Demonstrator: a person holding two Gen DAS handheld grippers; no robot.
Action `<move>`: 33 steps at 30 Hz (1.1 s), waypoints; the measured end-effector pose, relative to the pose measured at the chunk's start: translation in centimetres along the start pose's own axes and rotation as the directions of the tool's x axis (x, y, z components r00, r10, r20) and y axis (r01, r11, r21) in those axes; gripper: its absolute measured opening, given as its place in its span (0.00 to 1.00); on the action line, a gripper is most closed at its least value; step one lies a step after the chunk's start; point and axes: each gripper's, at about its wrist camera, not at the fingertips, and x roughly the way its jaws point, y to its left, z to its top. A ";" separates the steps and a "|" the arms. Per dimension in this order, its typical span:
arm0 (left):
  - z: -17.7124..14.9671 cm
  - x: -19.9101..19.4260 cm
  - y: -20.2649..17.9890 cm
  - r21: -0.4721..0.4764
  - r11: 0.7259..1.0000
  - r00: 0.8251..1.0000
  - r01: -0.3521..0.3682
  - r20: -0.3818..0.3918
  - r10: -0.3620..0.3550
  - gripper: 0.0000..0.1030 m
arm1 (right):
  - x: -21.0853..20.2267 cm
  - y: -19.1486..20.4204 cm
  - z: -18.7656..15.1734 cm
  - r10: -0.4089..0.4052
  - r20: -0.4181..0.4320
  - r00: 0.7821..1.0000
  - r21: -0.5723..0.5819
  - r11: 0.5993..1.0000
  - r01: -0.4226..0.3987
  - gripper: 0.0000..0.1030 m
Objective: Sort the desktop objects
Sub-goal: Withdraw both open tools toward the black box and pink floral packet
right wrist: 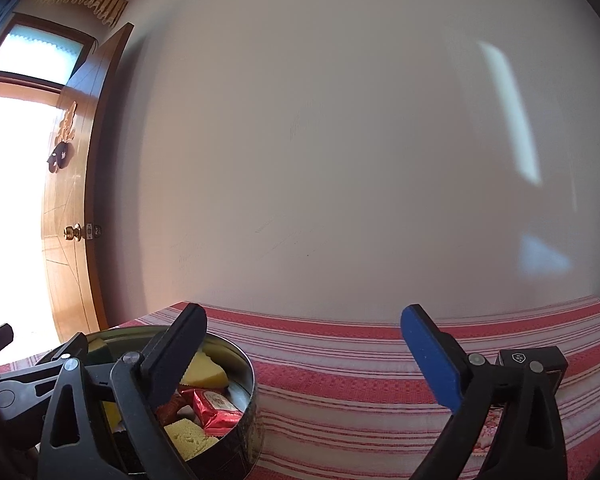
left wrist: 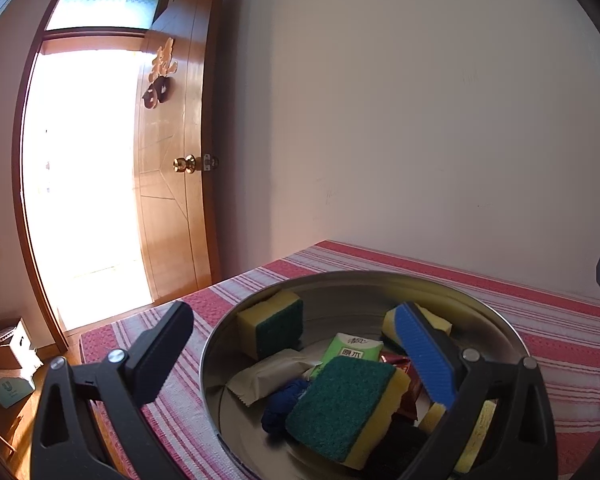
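Note:
A round metal tin (left wrist: 496,320) stands on the red striped cloth. It holds yellow-green sponges (left wrist: 342,408), a green tissue pack (left wrist: 350,350), a beige packet (left wrist: 266,374), something blue (left wrist: 282,406) and red snack packets (right wrist: 214,404). My left gripper (left wrist: 296,354) is open and empty above the tin, one finger outside its left rim. My right gripper (right wrist: 306,358) is open and empty to the right of the tin (right wrist: 252,412), with its left finger over the tin's rim. A small black box (right wrist: 534,362) stands behind the right finger.
The table with the striped cloth (right wrist: 340,380) stands against a white wall. An open wooden door (left wrist: 172,184) is at the left. Boxes (left wrist: 8,354) lie on the floor by the door. A pinkish item (right wrist: 490,428) lies by the black box.

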 end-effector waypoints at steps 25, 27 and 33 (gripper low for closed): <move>-0.8 -5.0 -5.0 0.191 0.977 0.991 0.092 0.078 -0.109 0.99 | -5.3 -6.7 0.0 -0.138 0.138 0.981 -0.171 0.972 0.161 0.97; -0.9 -5.6 -5.9 0.238 0.966 0.988 0.099 0.094 -0.124 0.99 | -5.7 -7.5 -0.1 -0.165 0.158 0.974 -0.185 0.964 0.193 0.99; -1.0 -7.1 -8.5 0.306 0.937 0.974 0.168 0.097 -0.207 0.99 | -5.8 -9.6 -0.3 -0.215 0.168 0.962 -0.228 0.941 0.250 0.99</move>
